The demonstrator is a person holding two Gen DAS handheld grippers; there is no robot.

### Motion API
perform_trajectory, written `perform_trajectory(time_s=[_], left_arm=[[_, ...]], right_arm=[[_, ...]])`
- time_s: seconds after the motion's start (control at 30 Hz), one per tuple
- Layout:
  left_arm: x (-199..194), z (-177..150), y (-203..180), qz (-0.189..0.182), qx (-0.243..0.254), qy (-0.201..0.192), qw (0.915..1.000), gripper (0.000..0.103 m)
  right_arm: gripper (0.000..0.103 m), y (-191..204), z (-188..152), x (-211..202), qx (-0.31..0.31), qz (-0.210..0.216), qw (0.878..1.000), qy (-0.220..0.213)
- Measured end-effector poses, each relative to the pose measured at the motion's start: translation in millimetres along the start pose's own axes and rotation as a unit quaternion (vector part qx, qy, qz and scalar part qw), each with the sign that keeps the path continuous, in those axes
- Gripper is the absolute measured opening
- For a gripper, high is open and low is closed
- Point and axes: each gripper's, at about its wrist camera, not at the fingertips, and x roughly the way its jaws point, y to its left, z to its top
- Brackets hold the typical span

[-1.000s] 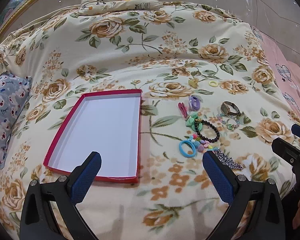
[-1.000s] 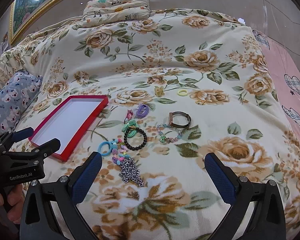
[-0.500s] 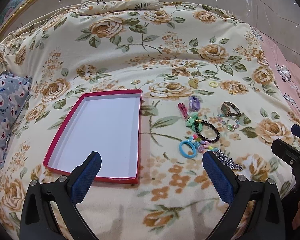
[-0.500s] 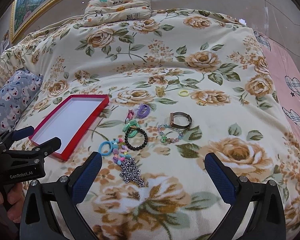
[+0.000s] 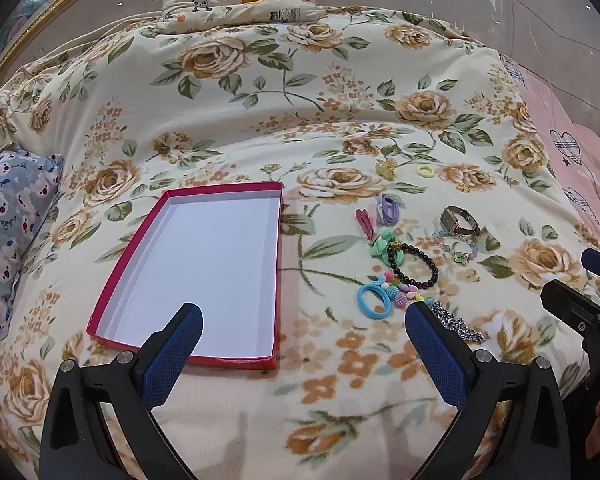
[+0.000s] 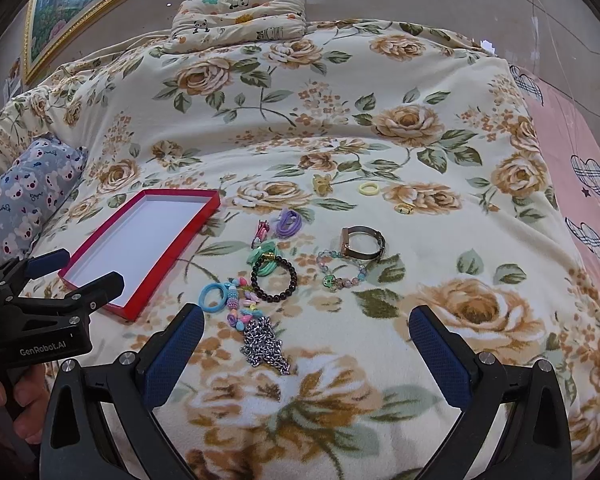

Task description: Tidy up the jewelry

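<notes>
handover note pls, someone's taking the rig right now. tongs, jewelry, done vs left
Left tongs: open, empty, hovering over the near end of the red tray.
Right tongs: open, empty, above the silver chain.
Tray: nothing in it.
Jewelry all loose on the floral blanket, right of the tray: silver chain, blue hair tie, pastel bead string, black bead bracelet, green scrunchie, purple tie, pink clip, watch, charm bracelet, yellow clip, yellow ring tie.
Done: nothing.
Left: move every piece into the tray.
</notes>
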Motion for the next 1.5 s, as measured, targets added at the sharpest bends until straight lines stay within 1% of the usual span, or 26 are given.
perform_trajectory(time_s=[0.87,0.97,1.07,1.13,1.2,1.3,1.37,1.4,1.43,1.5], left_arm=[[0,0,-2,-0.002,0.001,-0.004,1.0000,0.102],[3,0,-1,-0.003,0.003,-0.001,1.0000,0.101],[10,2,-2,-0.012,0.010,0.008,0.9999,0.092],[16,4,-2,-0.026,0.009,0.020,0.9994,0.089],[24,7,-1,-0.035,0.010,0.028,0.9990,0.083],[38,15,-2,-0.039,0.022,0.042,0.9981,0.078],[49,21,-3,-0.056,0.027,0.057,0.9964,0.075],[56,24,-3,-0.065,0.030,0.065,0.9953,0.073],[61,27,-3,-0.069,0.033,0.072,0.9945,0.072],[75,33,-4,-0.072,0.045,0.085,0.9928,0.066]], right_arm=[[0.102,-5,3,1,0.002,0.003,1.000,-0.004],[0.102,-7,2,4,0.004,0.005,1.000,-0.002],[0.101,-11,4,9,0.008,0.005,1.000,0.003],[0.100,-13,5,13,0.010,0.006,1.000,0.004],[0.096,-16,7,19,0.013,0.009,1.000,0.009],[0.091,-22,11,30,0.020,0.014,1.000,0.017],[0.083,-26,13,38,0.023,0.017,0.999,0.023],[0.082,-28,15,43,0.025,0.018,0.999,0.028],[0.080,-30,17,48,0.028,0.020,0.999,0.031],[0.076,-33,21,59,0.033,0.022,0.999,0.038]])
